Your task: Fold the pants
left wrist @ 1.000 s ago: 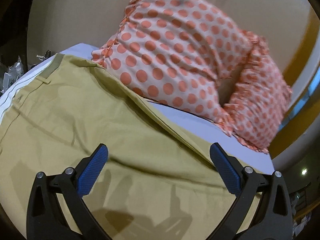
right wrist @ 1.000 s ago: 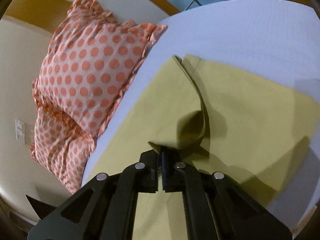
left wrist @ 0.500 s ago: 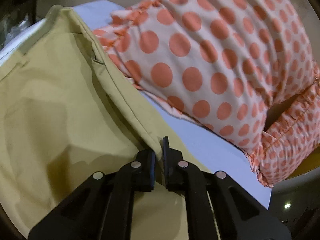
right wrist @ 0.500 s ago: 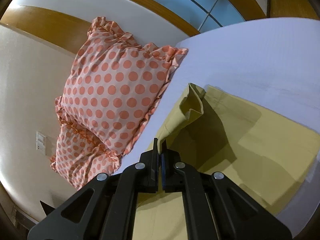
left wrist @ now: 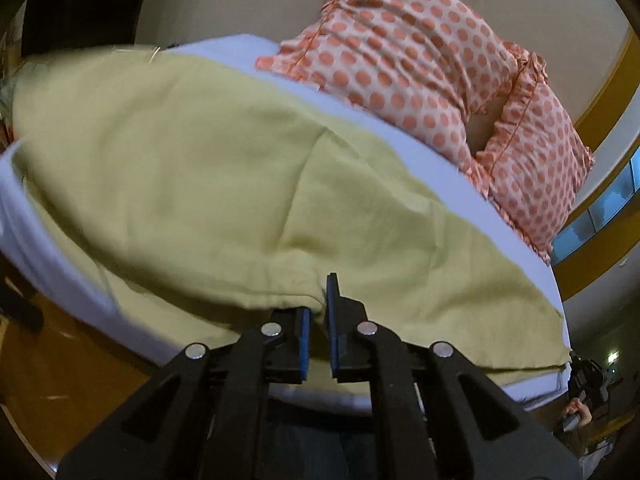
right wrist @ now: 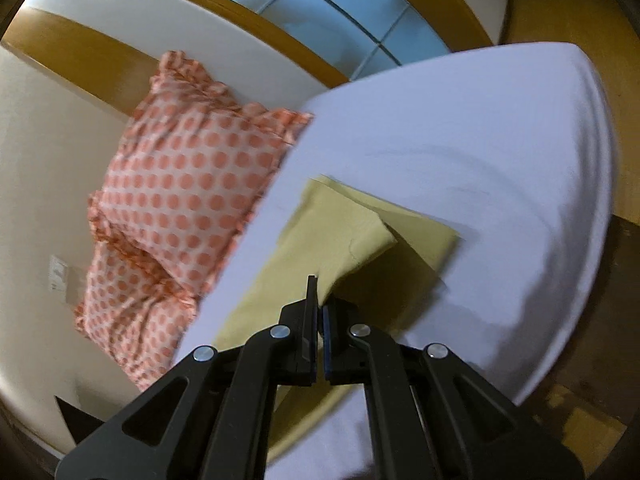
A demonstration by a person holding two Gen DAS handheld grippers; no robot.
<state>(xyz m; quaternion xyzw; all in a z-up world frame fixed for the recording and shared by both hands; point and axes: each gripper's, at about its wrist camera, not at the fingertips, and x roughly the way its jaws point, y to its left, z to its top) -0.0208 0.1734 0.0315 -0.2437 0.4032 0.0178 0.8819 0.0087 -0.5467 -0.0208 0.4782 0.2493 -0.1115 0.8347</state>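
Olive-yellow pants (left wrist: 248,184) lie across a white bed (left wrist: 404,132). My left gripper (left wrist: 318,316) is shut on the pants' near edge and holds a fold of cloth up over the layer below. In the right wrist view the pants (right wrist: 340,236) show their leg end, one leg layer lifted and folded over the other. My right gripper (right wrist: 319,312) is shut on that lifted leg edge, above the bed (right wrist: 480,148).
Two orange polka-dot pillows (left wrist: 420,60) lean against the wall at the bed's far side; they also show in the right wrist view (right wrist: 188,188). The bed's near edge (left wrist: 52,248) drops to a wooden floor (left wrist: 60,364). A window (right wrist: 340,4) is beyond the bed.
Both grippers have pulled back toward the near side and risen, carrying the pants' far edge over the rest. The left gripper went from open to shut on the cloth.
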